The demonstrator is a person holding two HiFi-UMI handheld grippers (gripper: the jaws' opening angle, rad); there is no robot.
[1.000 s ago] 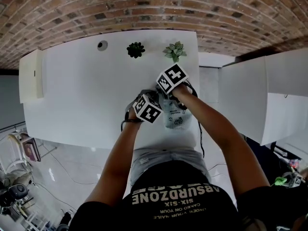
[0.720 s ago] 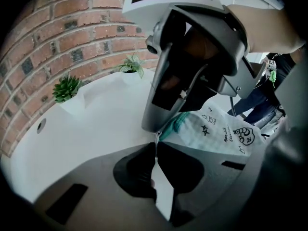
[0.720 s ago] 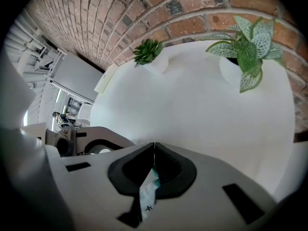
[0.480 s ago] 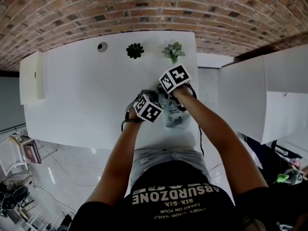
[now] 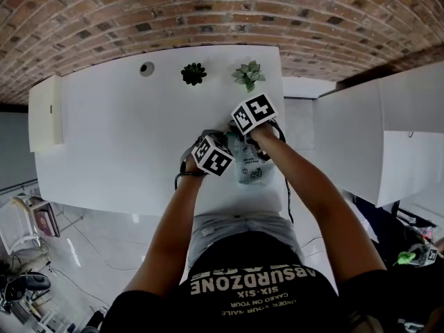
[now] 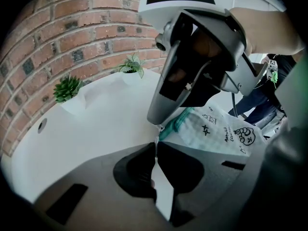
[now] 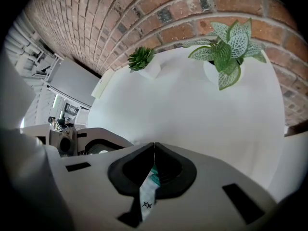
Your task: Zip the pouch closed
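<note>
The pouch (image 5: 251,169) sits by the desk's (image 5: 118,137) near edge, close to its right corner, with both grippers on it. The left gripper (image 6: 155,146) has its jaws nearly together, pinching a thin pale edge of the pouch at one end of the teal zip (image 6: 179,122). The right gripper (image 7: 154,149) has its jaws pressed together on the printed fabric beside the zip. A dark plant (image 5: 194,73) and a pale plant (image 5: 250,73) stand at the far edge, well apart from the pouch.
</note>
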